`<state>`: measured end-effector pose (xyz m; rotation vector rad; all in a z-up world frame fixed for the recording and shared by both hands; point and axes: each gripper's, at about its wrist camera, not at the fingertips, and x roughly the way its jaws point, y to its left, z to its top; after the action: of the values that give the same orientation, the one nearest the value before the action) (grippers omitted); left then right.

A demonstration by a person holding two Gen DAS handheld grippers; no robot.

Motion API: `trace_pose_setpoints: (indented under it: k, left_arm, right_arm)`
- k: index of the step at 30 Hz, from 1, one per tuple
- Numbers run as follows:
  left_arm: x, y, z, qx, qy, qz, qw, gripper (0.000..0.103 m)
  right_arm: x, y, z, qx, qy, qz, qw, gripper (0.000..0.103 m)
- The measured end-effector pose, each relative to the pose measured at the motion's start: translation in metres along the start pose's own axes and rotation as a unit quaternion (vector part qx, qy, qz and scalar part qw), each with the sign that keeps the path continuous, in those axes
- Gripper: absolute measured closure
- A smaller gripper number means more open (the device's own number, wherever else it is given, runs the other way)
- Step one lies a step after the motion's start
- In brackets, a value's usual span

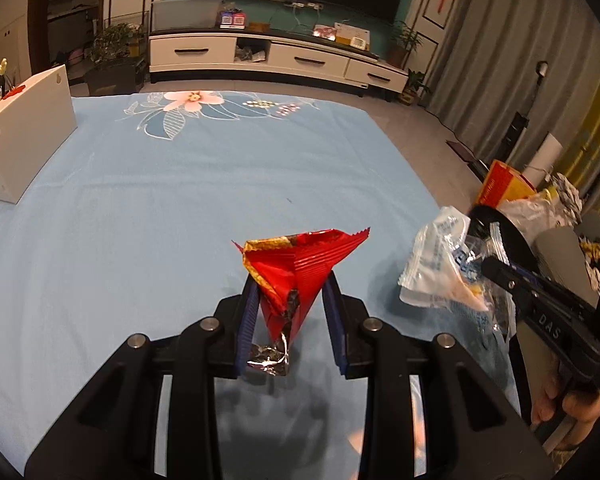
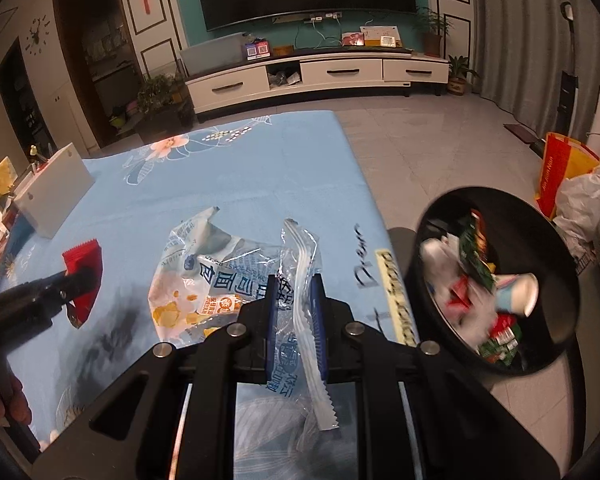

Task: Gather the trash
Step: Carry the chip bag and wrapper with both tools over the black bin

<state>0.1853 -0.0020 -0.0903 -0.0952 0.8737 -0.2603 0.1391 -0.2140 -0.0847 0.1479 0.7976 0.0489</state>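
glossy red foil wrapper (image 1: 300, 276) (silver inside), clear crinkly plastic bag (image 2: 228, 276), matt cloth (image 1: 180, 200).

Dim warm indoor light, orange cast. Soft shadows on blue tablecloth (image 1: 140, 208) at 6 o'clock. Strong fisheye bending, black corners. Trash in bin (image 2: 496, 292) motion-blurred; glare on foil wrapper (image 1: 296, 276).

Surface (image 1: 180, 208) draped in a light-blue cloth (image 2: 240, 168) with a floral print at its far edge; a white box (image 1: 28, 136) stands at far left.
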Motion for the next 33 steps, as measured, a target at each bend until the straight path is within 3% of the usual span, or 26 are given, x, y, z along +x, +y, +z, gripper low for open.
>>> trace_pose_setpoints:
  k: [9, 15, 33]
  left_arm:
    - [-0.037, -0.042, -0.031, 0.03, -0.001, -0.022, 0.9993, 0.07]
    - [-0.045, -0.075, -0.033, 0.062, -0.006, -0.032, 0.9976, 0.069]
    - [-0.02, -0.184, -0.012, 0.157, -0.002, -0.067, 0.9853, 0.069]
  right_arm:
    - [-0.046, -0.027, -0.02, 0.023, -0.021, -0.005, 0.999, 0.086]
    - [-0.067, -0.054, -0.026, 0.045, -0.038, -0.016, 0.998, 0.086]
    - [-0.081, -0.154, -0.032, 0.133, -0.074, -0.072, 0.986, 0.086]
